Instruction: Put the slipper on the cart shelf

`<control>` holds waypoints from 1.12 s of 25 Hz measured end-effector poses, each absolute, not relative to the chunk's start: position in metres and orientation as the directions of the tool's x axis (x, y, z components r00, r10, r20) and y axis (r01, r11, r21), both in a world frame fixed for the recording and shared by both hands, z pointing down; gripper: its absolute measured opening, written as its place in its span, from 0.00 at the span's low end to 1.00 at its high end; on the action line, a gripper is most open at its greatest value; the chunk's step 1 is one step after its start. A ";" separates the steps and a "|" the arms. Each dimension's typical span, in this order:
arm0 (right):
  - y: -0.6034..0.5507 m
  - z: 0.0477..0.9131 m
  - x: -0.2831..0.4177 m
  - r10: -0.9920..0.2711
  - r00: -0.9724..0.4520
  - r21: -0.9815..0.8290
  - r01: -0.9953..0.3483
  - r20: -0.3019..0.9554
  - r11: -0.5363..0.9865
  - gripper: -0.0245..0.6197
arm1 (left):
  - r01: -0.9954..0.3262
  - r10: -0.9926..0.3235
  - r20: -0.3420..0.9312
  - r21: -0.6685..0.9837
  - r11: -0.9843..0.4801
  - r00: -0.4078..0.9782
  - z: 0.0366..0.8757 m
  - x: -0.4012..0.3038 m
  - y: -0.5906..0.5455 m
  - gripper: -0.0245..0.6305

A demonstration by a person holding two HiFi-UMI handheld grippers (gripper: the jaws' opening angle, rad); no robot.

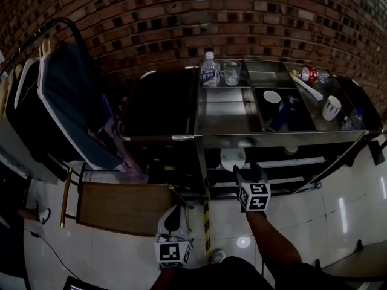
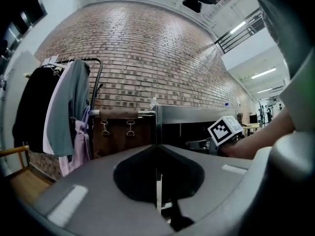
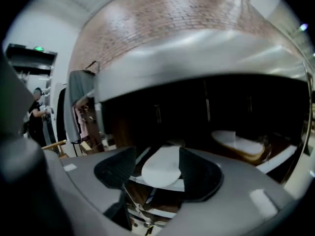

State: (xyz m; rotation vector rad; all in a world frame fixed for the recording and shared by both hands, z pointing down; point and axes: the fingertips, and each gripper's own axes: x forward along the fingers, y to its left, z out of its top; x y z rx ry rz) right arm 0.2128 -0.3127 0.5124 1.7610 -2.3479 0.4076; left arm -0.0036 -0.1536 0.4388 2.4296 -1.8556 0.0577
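- The white slipper (image 1: 233,157) lies on the lower cart shelf (image 1: 284,162).
- Right gripper (image 1: 248,170): the jaws stand wide apart and hold nothing. The slipper sits just ahead of them, framed between the tips, not gripped.
- Left gripper (image 2: 156,146): the jaws are closed together and empty, held low, well apart from the slipper.

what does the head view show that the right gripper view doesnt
Only the head view: the cart's top tray with a water bottle and a glass mug. Only the right gripper view: a person standing far off at the left. Both: the white slipper on the cart's lower shelf, ahead of the right gripper's open jaws, and the clothes rack.
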 end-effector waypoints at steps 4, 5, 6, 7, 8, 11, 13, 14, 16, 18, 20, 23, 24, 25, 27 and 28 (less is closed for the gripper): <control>-0.267 0.471 0.202 -0.924 -0.308 -0.009 -0.949 0.226 0.314 0.44 | -0.953 -0.954 0.040 0.079 -0.292 0.296 0.432 0.000 -0.158 0.06; -0.254 0.465 0.201 -0.925 -0.312 0.008 -0.947 0.216 0.321 0.42 | -0.952 -0.954 0.032 0.079 -0.296 0.299 0.427 0.001 -0.159 0.06; -0.243 0.460 0.201 -0.925 -0.316 0.018 -0.945 0.210 0.327 0.41 | -0.952 -0.954 0.025 0.076 -0.296 0.299 0.422 0.002 -0.160 0.06; -0.233 0.457 0.202 -0.923 -0.322 0.023 -0.942 0.211 0.334 0.40 | -0.953 -0.955 0.016 0.072 -0.295 0.296 0.419 0.003 -0.161 0.06; -0.223 0.456 0.202 -0.919 -0.330 0.020 -0.940 0.218 0.342 0.37 | -0.954 -0.956 0.010 0.069 -0.292 0.294 0.418 0.004 -0.162 0.06; -0.196 0.457 0.198 -0.911 -0.339 0.009 -0.937 0.236 0.350 0.28 | -0.953 -0.954 -0.006 0.057 -0.299 0.299 0.406 0.009 -0.161 0.06; -0.183 0.455 0.197 -0.918 -0.328 0.030 -0.939 0.223 0.343 0.18 | -0.948 -0.950 -0.018 0.052 -0.314 0.313 0.397 0.015 -0.160 0.06; -0.178 0.454 0.198 -0.923 -0.319 0.047 -0.941 0.213 0.336 0.12 | -0.945 -0.946 -0.022 0.048 -0.325 0.324 0.396 0.018 -0.158 0.06; -0.171 0.449 0.201 -0.935 -0.298 0.070 -0.946 0.194 0.316 0.04 | -0.938 -0.939 -0.026 0.039 -0.344 0.344 0.396 0.024 -0.156 0.06; -0.167 0.444 0.204 -0.942 -0.285 0.071 -0.951 0.179 0.301 0.04 | -0.934 -0.934 -0.027 0.032 -0.357 0.356 0.394 0.028 -0.153 0.06; -0.164 0.439 0.207 -0.948 -0.272 0.071 -0.955 0.162 0.286 0.04 | -0.932 -0.933 -0.022 0.029 -0.361 0.360 0.393 0.030 -0.150 0.06; -0.159 0.436 0.213 -0.960 -0.245 0.084 -0.962 0.138 0.258 0.04 | -0.932 -0.932 -0.014 0.028 -0.362 0.362 0.394 0.034 -0.148 0.06; -0.159 0.435 0.214 -0.961 -0.241 0.091 -0.963 0.136 0.254 0.04 | -0.931 -0.931 -0.014 0.024 -0.364 0.364 0.395 0.035 -0.148 0.06; -0.159 0.435 0.215 -0.961 -0.240 0.097 -0.962 0.139 0.254 0.04 | -0.931 -0.931 -0.013 0.018 -0.366 0.366 0.396 0.037 -0.148 0.06; -0.158 0.437 0.213 -0.958 -0.243 0.099 -0.960 0.153 0.260 0.04 | -0.933 -0.933 -0.012 0.002 -0.361 0.361 0.401 0.035 -0.150 0.06; -0.158 0.438 0.212 -0.956 -0.248 0.097 -0.959 0.159 0.265 0.04 | -0.935 -0.935 -0.014 -0.005 -0.355 0.355 0.403 0.033 -0.150 0.06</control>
